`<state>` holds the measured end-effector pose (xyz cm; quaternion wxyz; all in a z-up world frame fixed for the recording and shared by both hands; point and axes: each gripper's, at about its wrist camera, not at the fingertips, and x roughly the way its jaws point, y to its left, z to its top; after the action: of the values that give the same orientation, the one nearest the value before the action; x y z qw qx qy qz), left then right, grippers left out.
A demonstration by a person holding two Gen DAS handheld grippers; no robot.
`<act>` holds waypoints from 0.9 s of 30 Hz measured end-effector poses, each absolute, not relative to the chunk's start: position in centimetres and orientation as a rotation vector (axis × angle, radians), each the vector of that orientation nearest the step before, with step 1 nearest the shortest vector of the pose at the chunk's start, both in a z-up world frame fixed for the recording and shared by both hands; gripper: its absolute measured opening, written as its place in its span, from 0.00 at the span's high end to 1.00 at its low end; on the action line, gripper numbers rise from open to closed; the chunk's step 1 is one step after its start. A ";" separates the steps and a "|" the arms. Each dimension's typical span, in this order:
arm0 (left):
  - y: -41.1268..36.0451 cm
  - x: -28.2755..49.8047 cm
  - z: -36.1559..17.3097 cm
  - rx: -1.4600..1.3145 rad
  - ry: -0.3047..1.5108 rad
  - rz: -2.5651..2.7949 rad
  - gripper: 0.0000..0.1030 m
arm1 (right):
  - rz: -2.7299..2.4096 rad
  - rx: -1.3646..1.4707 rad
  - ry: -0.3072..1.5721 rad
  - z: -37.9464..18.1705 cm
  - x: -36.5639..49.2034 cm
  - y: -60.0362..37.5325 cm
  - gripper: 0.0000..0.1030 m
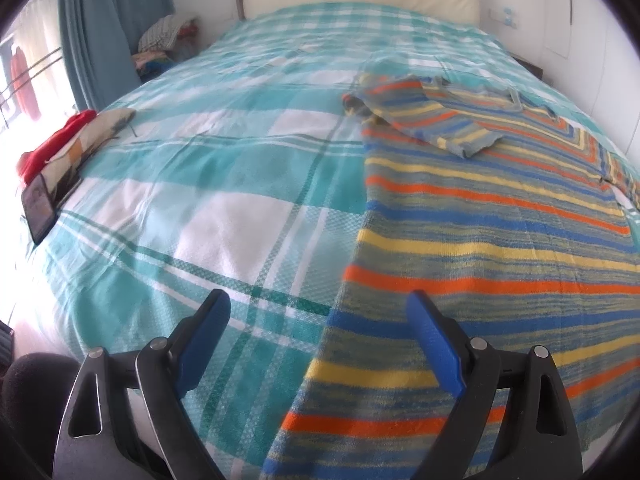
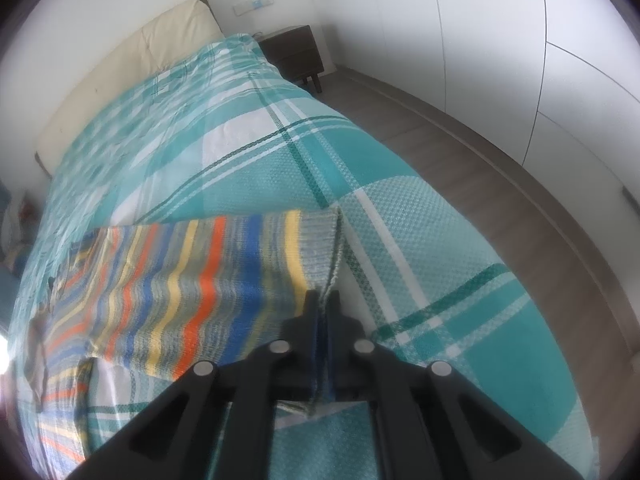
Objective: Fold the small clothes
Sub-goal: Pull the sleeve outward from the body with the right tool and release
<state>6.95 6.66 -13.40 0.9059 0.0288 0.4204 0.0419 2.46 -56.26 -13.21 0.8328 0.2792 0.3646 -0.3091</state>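
Note:
A striped knit sweater (image 1: 500,232) in blue, orange, yellow and grey lies spread on the teal plaid bedspread (image 1: 224,168), one sleeve (image 1: 440,120) folded across its chest. My left gripper (image 1: 320,312) is open and empty, hovering over the sweater's left side edge. In the right wrist view my right gripper (image 2: 324,300) is shut on the sweater's hem edge (image 2: 324,240) and holds it raised off the bed; the sweater (image 2: 180,280) stretches away to the left.
A phone (image 1: 38,208), a patterned cloth and a red garment (image 1: 56,140) lie at the bed's left edge. A pile of clothes (image 1: 164,36) sits by the blue curtain. A dark nightstand (image 2: 292,52), wood floor and white wardrobe doors (image 2: 540,60) are right of the bed.

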 end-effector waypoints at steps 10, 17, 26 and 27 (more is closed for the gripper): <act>5.6 6.9 -13.7 0.094 0.879 0.065 0.12 | -0.710 0.539 0.812 -12.5 0.7 -56.5 0.99; 5.0 7.1 -14.3 0.133 0.899 0.077 0.07 | -0.791 0.532 0.820 -11.4 -2.5 -56.4 0.79; 5.4 7.6 -15.3 0.102 0.938 0.096 0.01 | -0.768 0.487 0.691 -7.2 -6.6 -51.0 0.33; 5.5 7.6 -15.4 0.094 0.941 0.098 0.00 | -0.754 0.469 0.682 -6.8 -6.8 -49.9 0.32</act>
<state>7.63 5.48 -15.41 0.8891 0.0452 0.4530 0.0472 -6.79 -49.91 -6.84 0.8473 0.2224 0.3234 -0.3578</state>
